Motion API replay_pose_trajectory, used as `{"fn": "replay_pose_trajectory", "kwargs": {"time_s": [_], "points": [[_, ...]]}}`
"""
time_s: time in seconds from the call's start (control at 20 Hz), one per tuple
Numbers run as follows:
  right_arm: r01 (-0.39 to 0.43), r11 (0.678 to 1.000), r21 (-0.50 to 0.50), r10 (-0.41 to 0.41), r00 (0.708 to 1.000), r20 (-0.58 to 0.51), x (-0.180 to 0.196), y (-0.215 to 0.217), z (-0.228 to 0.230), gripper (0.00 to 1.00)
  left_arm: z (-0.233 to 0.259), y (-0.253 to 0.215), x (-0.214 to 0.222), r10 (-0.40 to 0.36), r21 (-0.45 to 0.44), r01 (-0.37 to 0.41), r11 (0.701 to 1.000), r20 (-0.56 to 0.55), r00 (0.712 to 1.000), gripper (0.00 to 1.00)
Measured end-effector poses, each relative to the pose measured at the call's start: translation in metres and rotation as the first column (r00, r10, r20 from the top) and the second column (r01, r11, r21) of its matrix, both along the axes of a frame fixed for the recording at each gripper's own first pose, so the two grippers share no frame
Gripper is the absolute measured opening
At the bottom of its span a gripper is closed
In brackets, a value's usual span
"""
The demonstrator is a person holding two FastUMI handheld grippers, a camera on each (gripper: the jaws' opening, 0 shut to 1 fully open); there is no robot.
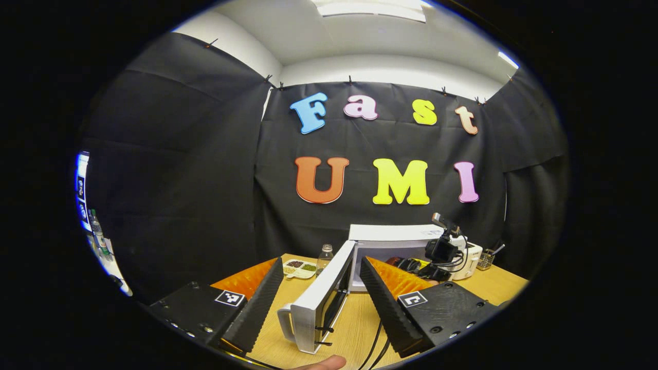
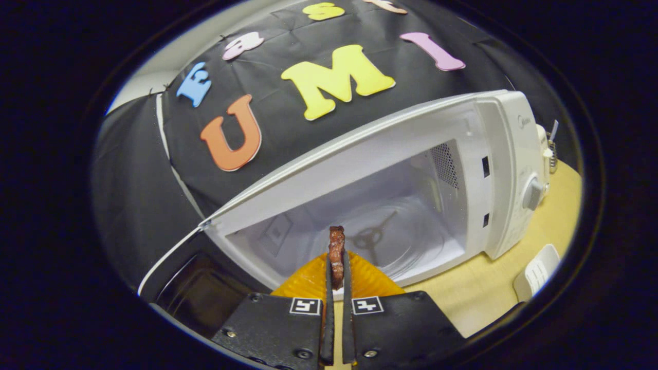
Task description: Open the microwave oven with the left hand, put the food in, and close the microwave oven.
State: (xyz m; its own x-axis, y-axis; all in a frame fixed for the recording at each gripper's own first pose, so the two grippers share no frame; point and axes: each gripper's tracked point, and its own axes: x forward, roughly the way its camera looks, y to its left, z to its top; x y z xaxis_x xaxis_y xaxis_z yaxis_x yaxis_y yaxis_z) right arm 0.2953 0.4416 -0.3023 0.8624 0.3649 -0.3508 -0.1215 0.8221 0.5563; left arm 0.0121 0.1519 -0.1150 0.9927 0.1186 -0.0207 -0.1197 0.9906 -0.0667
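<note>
White microwave (image 2: 360, 169) gapes; right claw (image 2: 336, 267) pinches meat (image 2: 336, 246), left claw (image 1: 321, 282) spread.

Microwave (image 1: 390, 246) sits on the tabletop (image 1: 354, 324) ahead of me, door (image 1: 321, 303) swung open between my left fingers (image 1: 257, 303). Food (image 2: 336, 254) in my right fingers (image 2: 327, 308) is just before the open cavity (image 2: 380, 226). Bottle (image 1: 324, 257) and tray (image 1: 299, 268) left of the microwave.

White microwave oven (image 2: 509, 169) with pale grey cavity; reddish-brown food (image 2: 336, 252); black ribbed fingers (image 1: 262, 303) backed in orange, bearing black-and-white square markers; light wood-grain worktop (image 1: 354, 329).
</note>
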Motion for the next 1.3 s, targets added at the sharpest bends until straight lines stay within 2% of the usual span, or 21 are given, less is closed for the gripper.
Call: {"fn": "replay_pose_trajectory", "kwargs": {"time_s": [0.2,0.25,0.3,0.45,0.5,0.55,0.65,0.7,0.75,0.85,0.9,0.95,1.05,1.1,1.15,1.3], "points": [[0.138,0.986,0.097,-0.128,0.987,-0.099,0.037,0.008,-0.025,0.10,-0.002,0.005,0.003,-0.001,-0.005,0.001,1.000,-0.005,1.000,0.92],[0.157,0.980,0.118,-0.145,0.983,-0.108,0.041,0.008,-0.029,0.10,-0.003,0.001,0.004,-0.017,-0.017,0.017,1.000,-0.006,1.000,0.82],[0.153,0.980,0.128,-0.141,0.985,-0.103,0.047,0.013,-0.030,0.10,-0.003,-0.001,0.005,-0.031,-0.027,0.030,0.999,-0.005,1.000,0.92],[0.161,0.980,0.119,-0.150,0.984,-0.095,0.050,0.017,-0.033,0.11,-0.007,-0.002,0.010,-0.041,-0.034,0.041,0.999,-0.007,0.999,0.92],[0.161,0.980,0.115,-0.150,0.984,-0.095,0.051,0.018,-0.033,0.12,-0.009,-0.002,0.012,-0.045,-0.034,0.045,0.998,-0.013,0.999,0.81],[0.160,0.982,0.101,-0.151,0.985,-0.088,0.051,0.019,-0.035,0.12,-0.013,-0.004,0.012,-0.054,-0.040,0.053,0.998,-0.025,0.998,0.92],[0.171,0.985,0.032,-0.168,0.982,-0.085,0.054,0.015,-0.041,0.15,-0.016,-0.006,0.011,-0.066,-0.047,0.064,0.997,-0.038,0.997,0.92],[0.181,0.983,-0.039,-0.183,0.980,-0.078,0.054,0.010,-0.047,0.17,-0.015,-0.005,0.010,-0.066,-0.047,0.065,0.997,-0.037,0.997,0.93],[0.189,0.977,-0.104,-0.195,0.979,-0.059,0.055,0.003,-0.047,0.40,-0.014,-0.003,0.007,-0.065,-0.045,0.064,0.997,-0.033,0.997,0.92],[0.182,0.970,-0.161,-0.181,0.983,0.020,0.049,-0.006,-0.034,0.87,-0.014,-0.001,0.002,-0.064,-0.041,0.062,0.997,-0.035,0.997,0.92],[0.165,0.968,-0.188,-0.161,0.986,0.038,0.044,-0.008,-0.030,0.91,-0.015,0.003,0.000,-0.056,-0.039,0.055,0.998,-0.036,0.998,0.92],[0.151,0.969,-0.196,-0.143,0.988,0.053,0.037,-0.009,-0.027,0.99,-0.017,0.006,-0.003,-0.049,-0.038,0.048,0.998,-0.039,0.998,0.92],[0.131,0.975,-0.178,-0.121,0.990,0.066,0.021,-0.015,-0.015,0.99,-0.022,0.012,-0.010,-0.035,-0.043,0.033,0.999,-0.049,0.998,0.92],[0.112,0.979,-0.169,-0.101,0.992,0.070,0.012,-0.017,-0.008,0.89,-0.022,0.014,-0.011,-0.031,-0.044,0.029,0.999,-0.054,0.998,0.92],[0.098,0.981,-0.165,-0.086,0.993,0.078,0.002,-0.019,-0.002,0.99,-0.024,0.016,-0.014,-0.024,-0.045,0.021,0.999,-0.060,0.998,0.92],[0.072,0.981,-0.182,-0.049,0.990,0.129,-0.030,-0.038,0.024,0.99,-0.032,0.030,-0.021,0.009,-0.045,-0.013,0.999,-0.078,0.997,0.92]]}}
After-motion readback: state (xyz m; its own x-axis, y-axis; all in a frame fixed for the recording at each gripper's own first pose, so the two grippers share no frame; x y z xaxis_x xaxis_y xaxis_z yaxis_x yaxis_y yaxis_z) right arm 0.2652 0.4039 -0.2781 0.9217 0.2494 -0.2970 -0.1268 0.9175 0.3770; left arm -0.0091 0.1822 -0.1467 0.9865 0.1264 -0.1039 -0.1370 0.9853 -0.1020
